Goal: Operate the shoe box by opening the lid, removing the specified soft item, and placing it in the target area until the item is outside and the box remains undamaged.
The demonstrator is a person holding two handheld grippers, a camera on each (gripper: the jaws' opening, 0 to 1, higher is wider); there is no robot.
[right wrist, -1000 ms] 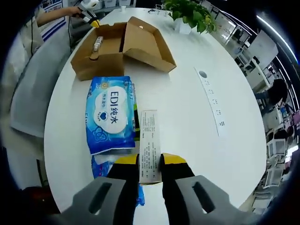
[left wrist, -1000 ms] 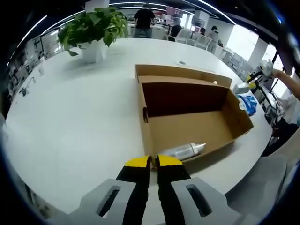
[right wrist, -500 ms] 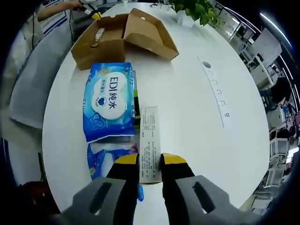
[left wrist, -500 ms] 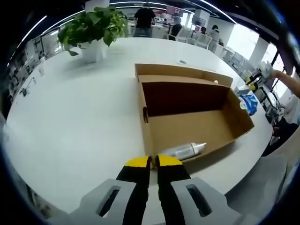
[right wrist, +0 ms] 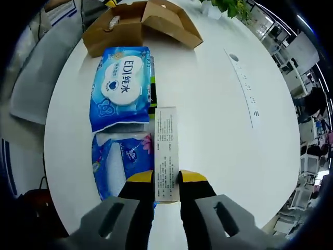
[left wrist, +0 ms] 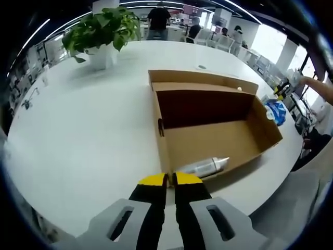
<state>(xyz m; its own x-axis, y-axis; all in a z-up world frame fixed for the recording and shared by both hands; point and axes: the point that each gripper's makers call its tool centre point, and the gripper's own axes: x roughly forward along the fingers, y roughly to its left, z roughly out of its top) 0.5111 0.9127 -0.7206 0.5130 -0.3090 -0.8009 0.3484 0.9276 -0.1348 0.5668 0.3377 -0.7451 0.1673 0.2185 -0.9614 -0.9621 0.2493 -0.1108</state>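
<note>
White tabletop point(left wrist: 88, 135) spreads under both of my grippers, long and rounded, with an office behind it.

My left gripper point(left wrist: 170, 179) has its yellow-tipped jaws pressed together with nothing between them, hovering just at the near wall of the shoe box point(left wrist: 208, 130). That cardboard box stands open, its lid folded back on the far side. A silvery bottle point(left wrist: 203, 166) lies on its side in the near corner of the box floor, just beyond my fingertips. Farther out on the table a potted plant point(left wrist: 101, 31) sits in a white pot, and people stand in the background beyond it. Off past the box's right end I can see blue packs point(left wrist: 274, 112) at the table edge.

My right gripper point(right wrist: 166, 179) is clamped on a slim white carton point(right wrist: 166, 153) with small print down its face; the carton runs forward from between my jaws. To its left lies a blue soft pack of tissues point(right wrist: 124, 88) with a white label, out on the table and well apart from the box. A second blue pack point(right wrist: 122, 164) lies nearer to me, just beside my left jaw and partly beneath the first. A thin green and black item between the tissues and the carton is too hidden to identify. Beyond them the shoe box point(right wrist: 140, 23) shows, open, at the far end of the table.
</note>
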